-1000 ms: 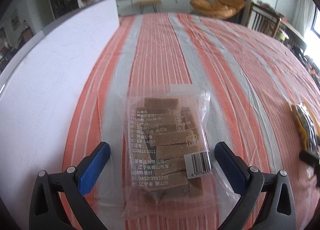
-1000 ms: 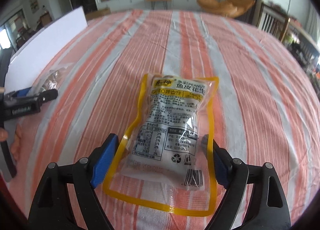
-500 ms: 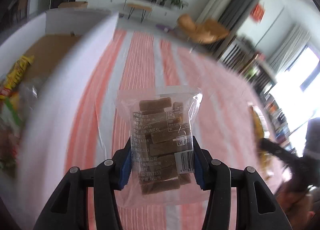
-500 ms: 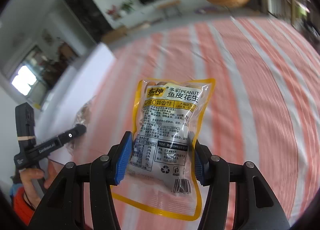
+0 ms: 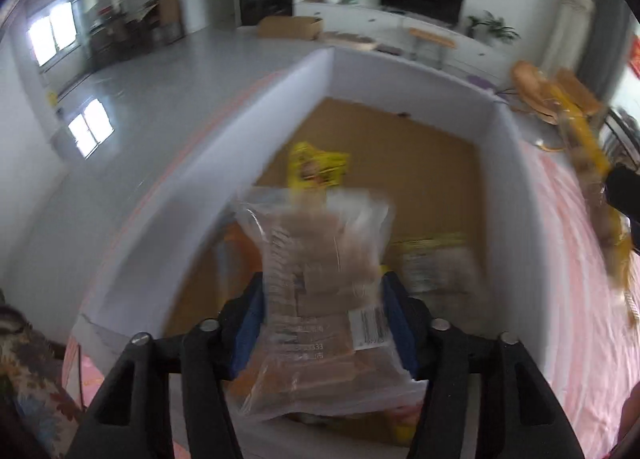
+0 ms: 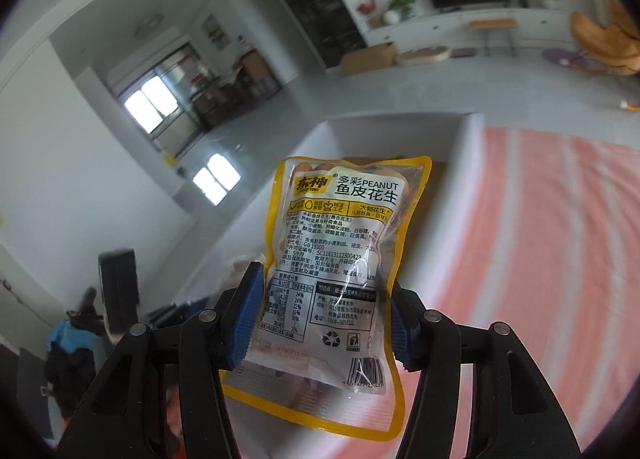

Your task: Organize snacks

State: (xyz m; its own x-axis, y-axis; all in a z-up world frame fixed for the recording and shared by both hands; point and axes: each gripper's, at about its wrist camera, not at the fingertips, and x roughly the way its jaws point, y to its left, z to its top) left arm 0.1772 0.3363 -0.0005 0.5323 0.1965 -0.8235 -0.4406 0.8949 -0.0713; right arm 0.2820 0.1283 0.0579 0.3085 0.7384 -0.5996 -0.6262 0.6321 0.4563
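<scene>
Pinching clear bag of brown bars (image 5: 320, 299), left gripper (image 5: 322, 327) easing; right gripper (image 6: 326, 319) likewise, yellow-edged peanut pouch (image 6: 340, 259).

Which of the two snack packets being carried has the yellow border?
The peanut packet, held between the right gripper pads, has the yellow border and printed label. The left gripper carries a clear bag of brown bars.

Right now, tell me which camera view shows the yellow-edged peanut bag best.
The right wrist view: the peanut bag fills the middle, sharp enough to read its label, between the right gripper and its blue fingers, whose jaws are opening. The left wrist view shows it only as a blurred yellow streak at the right edge, beyond the white box.
</scene>
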